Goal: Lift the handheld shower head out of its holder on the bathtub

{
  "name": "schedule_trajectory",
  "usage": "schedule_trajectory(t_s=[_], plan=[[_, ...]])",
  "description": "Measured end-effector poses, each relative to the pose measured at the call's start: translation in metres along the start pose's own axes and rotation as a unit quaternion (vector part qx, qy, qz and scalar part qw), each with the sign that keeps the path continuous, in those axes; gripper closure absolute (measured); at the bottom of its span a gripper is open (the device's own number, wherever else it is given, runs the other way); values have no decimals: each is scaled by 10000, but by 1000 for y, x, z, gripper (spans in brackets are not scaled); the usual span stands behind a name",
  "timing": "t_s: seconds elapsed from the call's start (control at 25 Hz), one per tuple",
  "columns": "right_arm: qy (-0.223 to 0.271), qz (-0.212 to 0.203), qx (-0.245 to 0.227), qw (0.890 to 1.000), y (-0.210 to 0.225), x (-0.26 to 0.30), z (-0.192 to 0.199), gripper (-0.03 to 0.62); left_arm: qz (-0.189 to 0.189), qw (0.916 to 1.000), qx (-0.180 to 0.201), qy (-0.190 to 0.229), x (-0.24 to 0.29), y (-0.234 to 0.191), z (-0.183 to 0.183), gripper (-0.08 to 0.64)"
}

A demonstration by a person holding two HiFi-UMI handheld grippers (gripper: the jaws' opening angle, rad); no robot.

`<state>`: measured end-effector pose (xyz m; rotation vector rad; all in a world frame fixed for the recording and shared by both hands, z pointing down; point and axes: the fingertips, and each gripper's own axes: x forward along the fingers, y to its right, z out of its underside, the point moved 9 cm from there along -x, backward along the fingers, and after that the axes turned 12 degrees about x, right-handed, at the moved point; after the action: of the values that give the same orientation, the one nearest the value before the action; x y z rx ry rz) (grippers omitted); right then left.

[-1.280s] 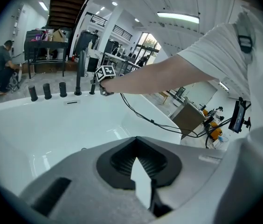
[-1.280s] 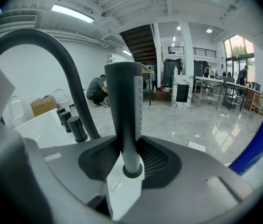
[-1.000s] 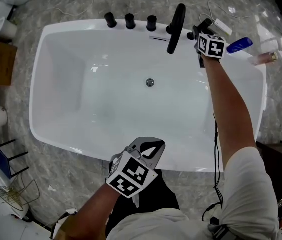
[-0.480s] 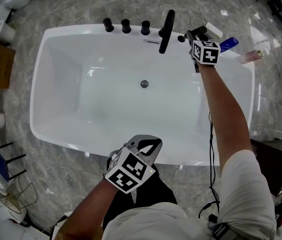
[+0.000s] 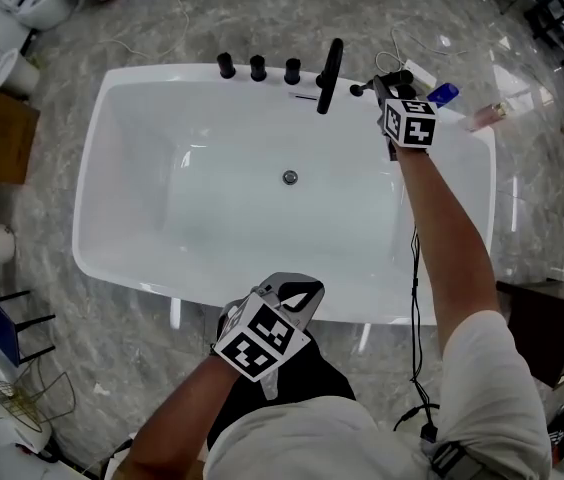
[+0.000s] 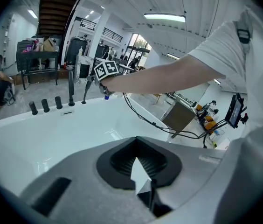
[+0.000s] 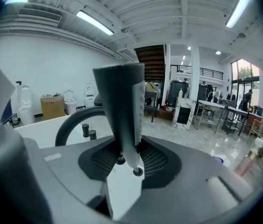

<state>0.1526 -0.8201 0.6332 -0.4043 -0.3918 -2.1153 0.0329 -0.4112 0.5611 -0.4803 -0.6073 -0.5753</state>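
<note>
Nearest your body, your left gripper [image 5: 302, 293] hovers over the near rim of the white bathtub [image 5: 112, 188], jaws closed on nothing. At the far rim, your right gripper [image 5: 390, 93] clamps the handheld shower head [image 7: 120, 101] by its handle, just right of the black spout [image 5: 329, 68].

Bright, even light from ceiling strip lamps [image 6: 164, 17] fills the room. Pale glare streaks the white tub [image 5: 212, 228], and window light shines off the marble floor [image 5: 522, 98]. Shadows are faint. Both gripper views bow strongly, darken at the corners and blur in the close foreground.
</note>
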Motion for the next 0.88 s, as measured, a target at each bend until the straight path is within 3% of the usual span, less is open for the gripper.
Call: schedule_trajectory(t_s=[0.88], plan=[[567,-64,-202,9982,-69,-159,-75,446,-8,9985,537,131,-97,64,-7,552]])
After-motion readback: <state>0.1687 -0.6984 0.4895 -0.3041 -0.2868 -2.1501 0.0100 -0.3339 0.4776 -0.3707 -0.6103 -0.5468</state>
